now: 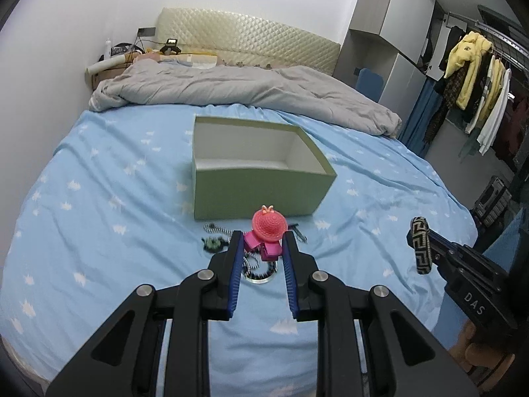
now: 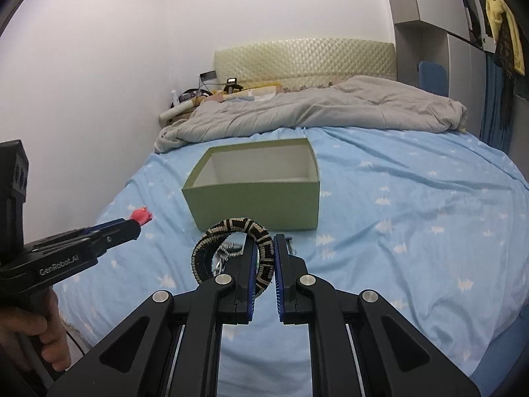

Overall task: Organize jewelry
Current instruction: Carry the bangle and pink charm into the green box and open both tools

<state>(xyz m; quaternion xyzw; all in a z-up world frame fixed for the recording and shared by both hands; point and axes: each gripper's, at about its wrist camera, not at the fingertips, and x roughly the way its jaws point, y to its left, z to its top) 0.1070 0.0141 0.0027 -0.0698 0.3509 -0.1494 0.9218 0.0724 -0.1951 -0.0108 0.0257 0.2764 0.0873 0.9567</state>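
Note:
An open green box (image 1: 254, 185) with a white inside stands on the blue bedsheet; it also shows in the right wrist view (image 2: 258, 198). My left gripper (image 1: 261, 236) is shut on a pink hat-shaped hair clip (image 1: 268, 224) and holds it above a pile of jewelry (image 1: 254, 264) in front of the box. My right gripper (image 2: 265, 241) is shut on a black-and-beige patterned bangle (image 2: 231, 248), held above the sheet; the bangle also shows in the left wrist view (image 1: 420, 244).
A grey duvet (image 1: 238, 89) lies bunched behind the box, before the quilted headboard. Clothes hang on a rack (image 1: 479, 92) at the right. The bed edge drops off at the right and front.

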